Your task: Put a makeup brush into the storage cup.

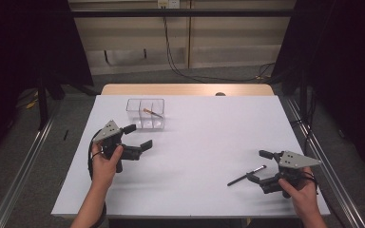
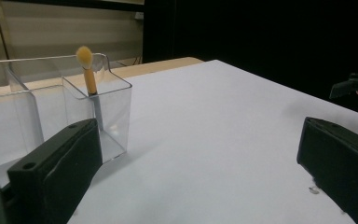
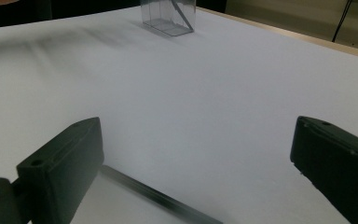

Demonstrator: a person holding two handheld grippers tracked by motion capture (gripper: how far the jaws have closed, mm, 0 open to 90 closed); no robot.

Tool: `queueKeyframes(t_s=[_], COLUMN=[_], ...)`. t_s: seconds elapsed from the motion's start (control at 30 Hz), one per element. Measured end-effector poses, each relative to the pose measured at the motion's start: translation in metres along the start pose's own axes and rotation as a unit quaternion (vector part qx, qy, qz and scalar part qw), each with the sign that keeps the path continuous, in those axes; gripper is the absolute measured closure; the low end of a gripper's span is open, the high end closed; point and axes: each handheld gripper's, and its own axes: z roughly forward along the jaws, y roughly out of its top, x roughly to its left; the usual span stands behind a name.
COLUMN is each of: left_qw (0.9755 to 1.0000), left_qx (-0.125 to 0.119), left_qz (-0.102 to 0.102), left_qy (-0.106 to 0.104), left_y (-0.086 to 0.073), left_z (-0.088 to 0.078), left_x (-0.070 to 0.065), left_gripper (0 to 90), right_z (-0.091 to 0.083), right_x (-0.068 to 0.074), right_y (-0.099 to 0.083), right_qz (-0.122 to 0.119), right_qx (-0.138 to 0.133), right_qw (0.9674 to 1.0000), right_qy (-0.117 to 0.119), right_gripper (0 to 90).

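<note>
1. Clear plastic organiser (image 1: 145, 114) with compartments, standing toward the far left of the white table (image 1: 204, 142); seen close at the left edge of the left gripper view (image 2: 51, 107) and far off at the top of the right gripper view (image 3: 168, 16).
2. Yellow-tipped brush (image 1: 152, 113) leaning tilted inside the organiser, in the right-hand compartment in the high view; fluffy tip (image 2: 84, 56) rising above the rim, handle down inside.
3. Left gripper (image 1: 135, 137) just in front of the organiser, near but apart from it, jaws spread wide with nothing between them; held in the left hand (image 1: 105, 161).
4. Black pen-like stick (image 1: 246, 175) lying flat on the table at the near right, pale at its far end; blurred dark shaft (image 3: 158, 198) low in the right gripper view.
5. Right gripper (image 1: 259, 165) around the stick's far end, jaws spread wide, the stick passing beside the near jaw; touching or not, cannot tell. Held in the right hand (image 1: 302, 192).
6. Wooden edge (image 1: 185, 89) beyond the white top, cables (image 1: 180, 66) on the floor behind.
</note>
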Motion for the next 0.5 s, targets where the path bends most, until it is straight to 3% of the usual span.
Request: queueKeyframes(t_s=[0.5], left_qw=[0.9995], left_qx=[0.019], left_qz=[0.023], left_qy=[-0.012], left_y=[-0.009], left_z=[-0.015], left_x=[-0.007], left_gripper=[0.0], right_z=[-0.002], right_x=[0.000], right_y=[0.000], right_qz=[-0.004], right_qx=[0.001], right_qw=[1.0000], right_qy=[-0.001], right_gripper=[2.3])
